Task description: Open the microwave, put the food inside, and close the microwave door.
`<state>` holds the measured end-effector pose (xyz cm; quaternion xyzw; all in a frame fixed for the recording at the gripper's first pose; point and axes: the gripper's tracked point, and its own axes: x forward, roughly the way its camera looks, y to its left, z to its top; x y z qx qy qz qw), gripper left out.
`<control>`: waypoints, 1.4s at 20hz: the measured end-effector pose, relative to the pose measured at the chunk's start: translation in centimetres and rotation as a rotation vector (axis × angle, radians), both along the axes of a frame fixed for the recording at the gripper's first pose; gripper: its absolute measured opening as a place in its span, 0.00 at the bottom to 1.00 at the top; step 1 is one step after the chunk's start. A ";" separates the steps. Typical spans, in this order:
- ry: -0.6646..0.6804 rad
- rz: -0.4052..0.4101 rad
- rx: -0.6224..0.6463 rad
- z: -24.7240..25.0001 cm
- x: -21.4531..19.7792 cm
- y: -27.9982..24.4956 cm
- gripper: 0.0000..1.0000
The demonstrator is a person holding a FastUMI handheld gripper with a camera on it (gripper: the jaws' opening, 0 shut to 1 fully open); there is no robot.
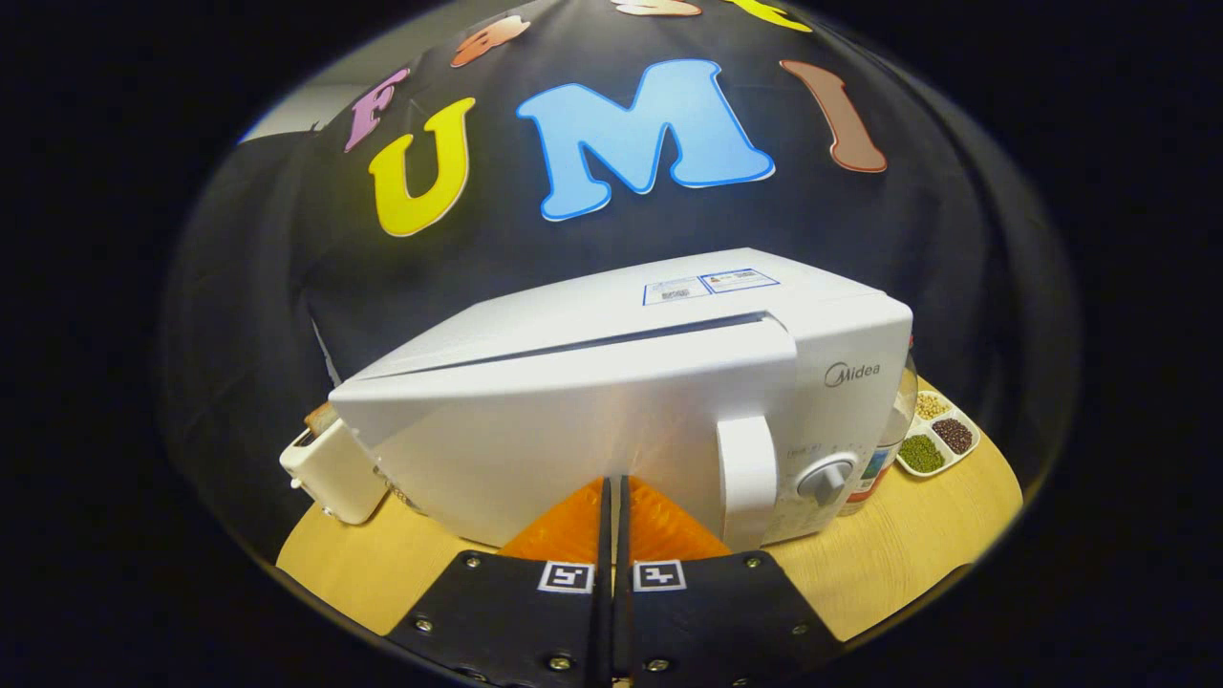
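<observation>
The white microwave oven (pixel 611 401) stands on the round pale wooden bench (pixel 917 545), just ahead of the tool (pixel 611 497) and so close that it hides much of what lies behind it. Its door is shut or very nearly so; a dark slit runs along the door's top edge, and I cannot tell whether that is a gap or only a seam. The white vertical door handle (pixel 747 478) sits just right of the fingertips, with a round silver-grey dial (pixel 826 481) beside it on the control panel. The small print around the dial is too blurred to make out.

The tool's two fingers are together, with only a thin dark line between them, and they hold nothing. Their tips lie against or just short of the lower door face; contact cannot be judged.

At the oven's left a white toaster (pixel 334 468) is partly cut off by the oven, and something brown shows at its top, too small to identify. At the right a clear bottle with a coloured label (pixel 884 449) is mostly hidden behind the oven's corner. Beyond it a white divided tray (pixel 941 435) holds dry grains: green in one compartment, dark brown in another, pale beige in a third.

Two stickers (pixel 712 284) lie on the oven's top, too small to make out.
</observation>
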<state>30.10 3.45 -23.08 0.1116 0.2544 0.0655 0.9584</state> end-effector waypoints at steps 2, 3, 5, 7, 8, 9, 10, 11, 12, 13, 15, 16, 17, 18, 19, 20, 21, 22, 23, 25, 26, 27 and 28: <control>-0.023 0.012 -0.029 -0.2 0.5 0.0 0.01; -0.011 0.012 -0.050 -0.3 0.6 -0.5 0.01; -0.007 0.006 -0.044 -0.5 0.4 -0.2 0.01; -0.019 0.010 -0.088 -0.4 0.3 -0.2 0.01; -0.030 0.019 -0.103 0.1 0.0 0.0 0.01; -0.041 0.033 -0.112 0.5 -0.6 0.4 0.02; -0.054 0.044 -0.124 1.2 -1.3 0.7 0.04; -0.070 0.055 -0.136 1.8 -2.0 0.9 0.04; -0.088 0.070 -0.144 2.6 -2.9 1.3 0.04; -0.106 0.084 -0.150 3.1 -3.8 1.8 0.04; -0.138 0.101 -0.165 4.5 -6.1 2.3 0.04; -0.159 0.108 -0.172 5.3 -7.3 2.6 0.04; -0.175 0.113 -0.181 5.9 -8.5 2.9 0.04; -0.186 0.122 -0.184 6.6 -9.8 3.1 0.04; -0.193 0.143 -0.177 7.0 -11.3 3.7 0.04; -0.210 0.147 -0.177 7.7 -12.5 3.9 0.04; -0.232 0.137 -0.179 8.4 -13.7 3.5 0.05; -0.246 0.126 -0.172 8.9 -14.9 3.5 0.13; -0.252 0.117 -0.158 9.1 -16.3 3.4 0.20; -0.262 0.104 -0.147 9.6 -18.6 3.2 0.44; -0.269 0.098 -0.150 10.0 -19.6 2.9 0.59; -0.277 0.094 -0.154 10.3 -20.6 2.7 0.70; -0.283 0.083 -0.156 11.0 -21.8 2.3 0.85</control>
